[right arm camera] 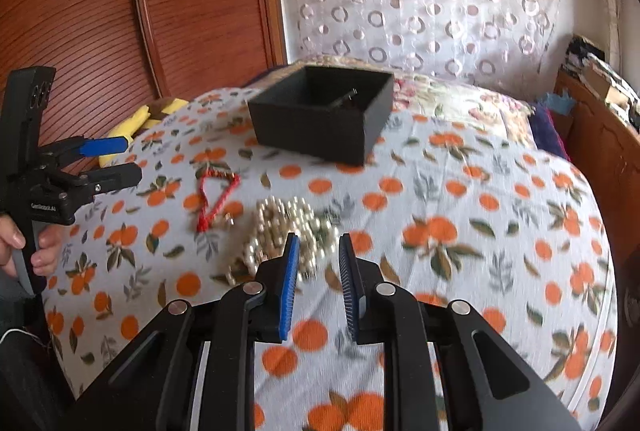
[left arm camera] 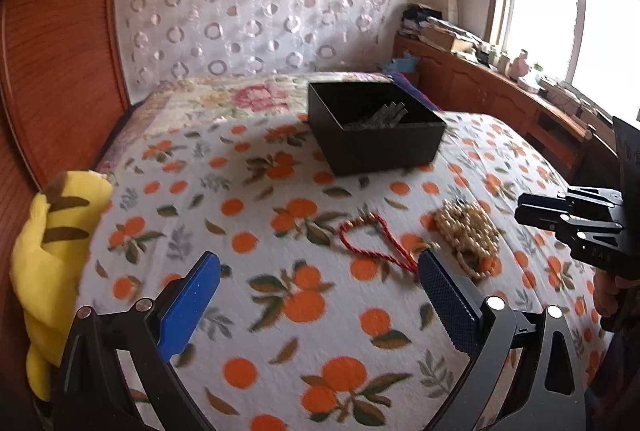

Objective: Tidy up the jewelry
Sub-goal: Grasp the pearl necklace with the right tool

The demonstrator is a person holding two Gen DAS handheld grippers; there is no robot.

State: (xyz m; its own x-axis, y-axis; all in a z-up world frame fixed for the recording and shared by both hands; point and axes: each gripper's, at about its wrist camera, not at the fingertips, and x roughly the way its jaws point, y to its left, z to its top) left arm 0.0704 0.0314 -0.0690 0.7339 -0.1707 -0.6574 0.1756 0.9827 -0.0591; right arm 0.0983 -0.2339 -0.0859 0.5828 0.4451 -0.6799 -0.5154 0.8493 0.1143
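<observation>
The pearls (right arm camera: 288, 235) lie heaped on the bedspread (right arm camera: 480, 231), with the red cord (right arm camera: 216, 199) just left of them, both in front of the black box (right arm camera: 320, 111) farther back, likely where they belong. The right gripper (right arm camera: 318, 251) hovers beside the pearls, parted narrowly and empty, apparently lining up a pinch. The left gripper (left arm camera: 320, 271) hangs spread wide, empty, near the cord.

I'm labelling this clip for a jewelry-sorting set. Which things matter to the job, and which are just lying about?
Job:
pearl necklace
red cord bracelet
black box

Lying about:
yellow plush toy
orange-print blanket
cluttered sideboard
</observation>
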